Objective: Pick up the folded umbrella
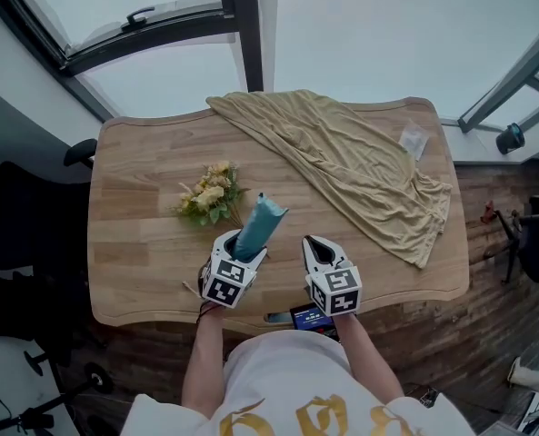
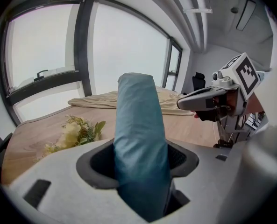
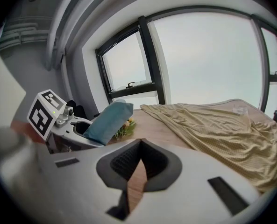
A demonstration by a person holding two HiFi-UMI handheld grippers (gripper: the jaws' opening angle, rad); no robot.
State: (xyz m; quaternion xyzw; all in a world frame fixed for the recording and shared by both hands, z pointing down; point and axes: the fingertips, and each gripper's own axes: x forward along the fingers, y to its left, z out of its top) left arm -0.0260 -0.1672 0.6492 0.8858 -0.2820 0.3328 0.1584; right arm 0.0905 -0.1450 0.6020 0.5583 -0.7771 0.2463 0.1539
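1. My left gripper [image 1: 240, 246] is clamped on the folded umbrella [image 1: 261, 220]. In the left gripper view the teal sleeve [image 2: 138, 139] fills the gap, with a jaw pressed against each side. Most of its length stands out past the jaws, tilted up and away from me, and its lower end is hidden inside the gripper. I judge that this long overhang could lever the umbrella round in the pads if I swing or tilt sharply.
2. The sleeve looks like soft fabric. It may slide on whatever is inside it, so the umbrella could creep through the jaws even though they are tight.
3. My right gripper [image 1: 320, 249] holds nothing. Its jaws are drawn together, with only a sliver of table showing between them. It hangs just beside the left one, so a careless turn could knock the two together and jar the umbrella loose.
4. A bunch of flowers [image 1: 210, 196] lies near on the table [image 1: 133, 252], left of the umbrella's tip. A low sweep that way could drag through it.
5. The tan cloth [image 1: 360, 166] is well apart to the right. Only a wide swing would snag it.
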